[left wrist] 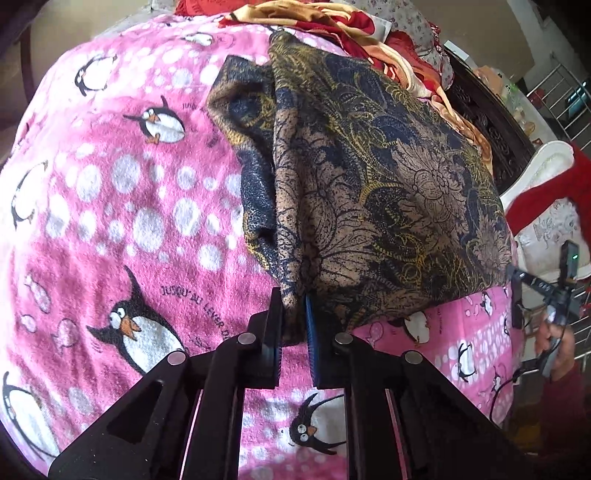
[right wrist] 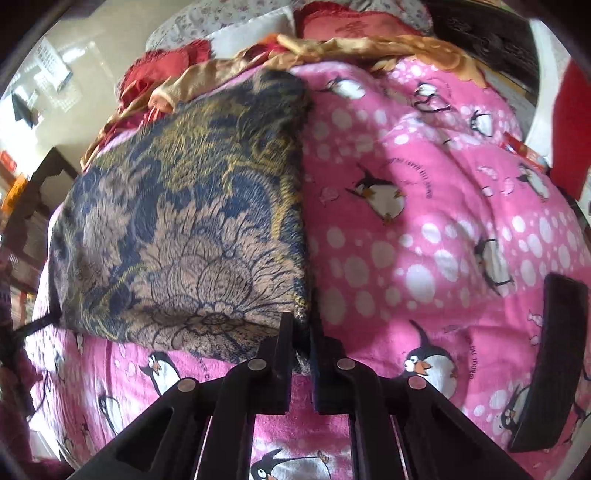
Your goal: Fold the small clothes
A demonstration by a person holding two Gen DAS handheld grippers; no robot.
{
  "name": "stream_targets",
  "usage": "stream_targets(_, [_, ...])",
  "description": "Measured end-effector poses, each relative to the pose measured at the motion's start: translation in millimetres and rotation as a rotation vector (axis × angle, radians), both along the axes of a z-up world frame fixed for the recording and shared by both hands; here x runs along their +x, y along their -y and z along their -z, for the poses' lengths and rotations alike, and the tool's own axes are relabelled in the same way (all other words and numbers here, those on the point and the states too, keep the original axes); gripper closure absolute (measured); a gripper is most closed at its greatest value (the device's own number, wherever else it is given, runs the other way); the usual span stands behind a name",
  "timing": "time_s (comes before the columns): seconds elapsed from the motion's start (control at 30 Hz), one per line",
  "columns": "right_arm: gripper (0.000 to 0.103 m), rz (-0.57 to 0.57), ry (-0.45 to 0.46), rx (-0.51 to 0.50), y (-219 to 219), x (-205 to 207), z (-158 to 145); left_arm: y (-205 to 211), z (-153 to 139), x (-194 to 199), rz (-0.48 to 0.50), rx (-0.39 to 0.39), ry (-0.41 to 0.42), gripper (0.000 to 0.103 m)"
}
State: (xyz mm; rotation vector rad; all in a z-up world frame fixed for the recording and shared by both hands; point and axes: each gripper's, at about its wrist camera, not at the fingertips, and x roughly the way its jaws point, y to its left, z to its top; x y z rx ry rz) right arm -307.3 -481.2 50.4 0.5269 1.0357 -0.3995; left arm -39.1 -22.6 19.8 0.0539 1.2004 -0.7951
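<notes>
So this looks like the grab-the-corners stage of the fold: one patterned garment (left wrist: 388,177), dark blue and tan with gold flower outlines, lies spread on the pink penguin blanket (left wrist: 110,206), and it's the only piece actually being worked on. Both tools are on its near hem. The left tool (left wrist: 295,325) is pinched shut on the near corner where the cloth bunches into a ridge, and the right tool (right wrist: 301,343) is clamped on the other near corner, at the garment's straight side edge. Two tools, two corners, so my guess is the next move is lifting that near hem and carrying it over toward the far edge of the garment, keeping both hands level so the fold lands square. The bunched flap on the garment's left side will probably need flattening first or it'll get folded in crooked. Beyond the garment's far edge there's a heap of red and gold fabric (left wrist: 332,22), can't count pieces in that. Off to the garment's right lies one flat black thing (right wrist: 550,365), no idea what.
</notes>
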Motion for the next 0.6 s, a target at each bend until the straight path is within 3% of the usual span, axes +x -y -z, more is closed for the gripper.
stream_targets(0.13, [0.092, 0.028, 0.086, -0.041, -2.8, -4.0, -35.2, 4.3, -2.9, -5.6, -0.021, 0.031, 0.037, 0.093])
stream_targets(0.2, [0.08, -0.01, 0.11, -0.052, -12.5, 6.0, -48.0, 3.5, -2.0, -8.5, -0.032, 0.041, 0.054, 0.093])
stream_targets(0.23, [0.065, -0.035, 0.119, -0.061, -20.0, 12.8, -52.3, 5.0, -1.9, -10.5, -0.035, 0.049, 0.068, 0.093])
stream_targets(0.27, [0.059, -0.064, 0.131, -0.073, -30.0, 22.6, -55.6, 8.6, -2.0, -12.4, -0.037, 0.057, 0.079, 0.093])
stream_targets(0.47, [0.059, -0.283, 0.166, -0.074, -97.5, 97.4, -55.5, 11.9, -0.7, -14.7, -0.03, 0.073, 0.108, 0.093])
stream_targets(0.6, [0.059, -0.429, 0.172, -0.076, -149.2, 153.8, -49.2, 9.1, 1.8, -12.0, -0.037, 0.069, 0.106, 0.086])
